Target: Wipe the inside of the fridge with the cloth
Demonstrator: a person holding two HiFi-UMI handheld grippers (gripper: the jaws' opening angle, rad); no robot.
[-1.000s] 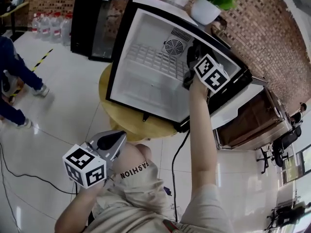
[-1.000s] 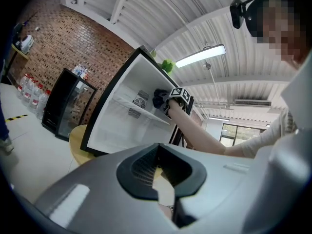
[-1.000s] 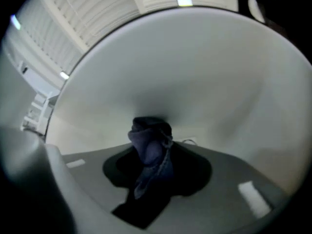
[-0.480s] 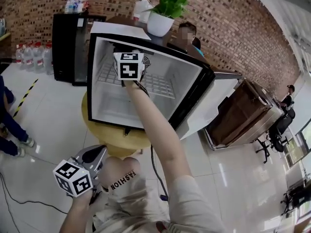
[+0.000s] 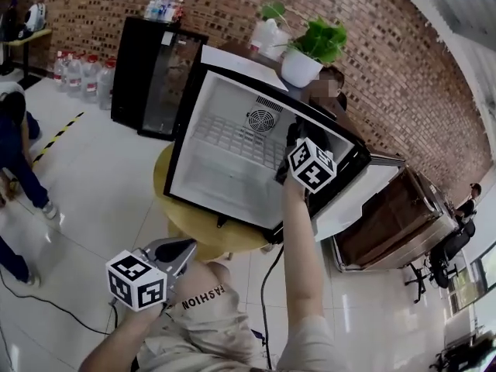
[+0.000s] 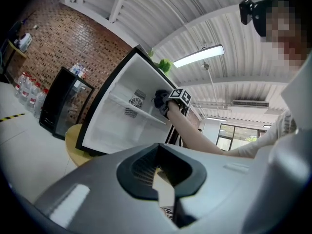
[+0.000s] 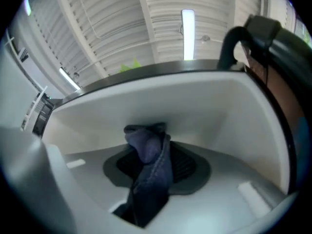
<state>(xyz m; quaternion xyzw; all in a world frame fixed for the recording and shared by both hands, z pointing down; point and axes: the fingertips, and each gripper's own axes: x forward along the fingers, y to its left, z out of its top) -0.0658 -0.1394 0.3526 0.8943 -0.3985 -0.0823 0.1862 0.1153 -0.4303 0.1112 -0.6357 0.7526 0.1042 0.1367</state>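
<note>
Bulging from the right gripper's (image 7: pixel 156 165) clenched jaws, the cloth (image 7: pixel 146 144) is inside the fridge (image 7: pixel 217 106).

Black-framed mini fridge (image 5: pixel 225 169) stands open, white inside; bunched dark blue cloth (image 7: pixel 147 152) sits inside near its right wall

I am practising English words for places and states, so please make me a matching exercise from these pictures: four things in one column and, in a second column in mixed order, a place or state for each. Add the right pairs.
Things
1. cloth
2. left gripper
3. fridge
4. water bottles

Places or states
A. on the round yellow table
B. on the floor by the brick wall
C. clamped in the jaws of the right gripper
D. jaws shut, nothing in them

Pairs: 1-C, 2-D, 3-A, 4-B
</note>
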